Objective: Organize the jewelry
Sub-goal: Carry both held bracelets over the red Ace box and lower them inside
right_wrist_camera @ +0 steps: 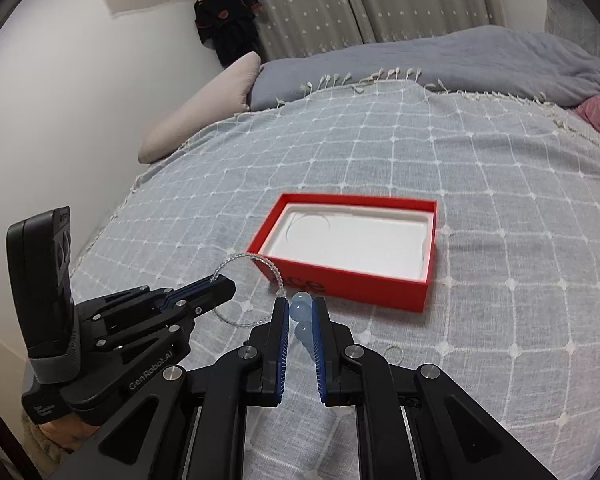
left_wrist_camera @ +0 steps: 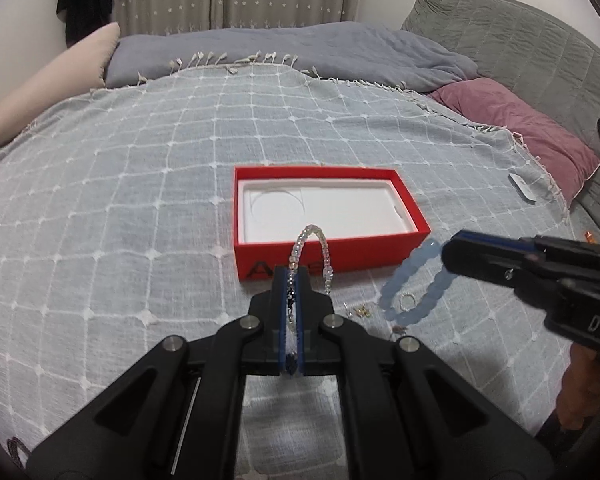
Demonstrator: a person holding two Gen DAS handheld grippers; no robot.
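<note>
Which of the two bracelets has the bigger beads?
The pale blue bracelet in the right gripper; the clear bracelet has tiny beads.

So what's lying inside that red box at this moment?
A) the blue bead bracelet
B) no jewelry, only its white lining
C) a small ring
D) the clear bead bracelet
B: the red box shows only its white lining, while the clear bead bracelet hangs from the left gripper and the blue bead bracelet is pinched in the right gripper.

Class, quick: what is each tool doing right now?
Left tool: shut on the clear bead bracelet.
Right tool: shut on the blue bead bracelet.
</note>
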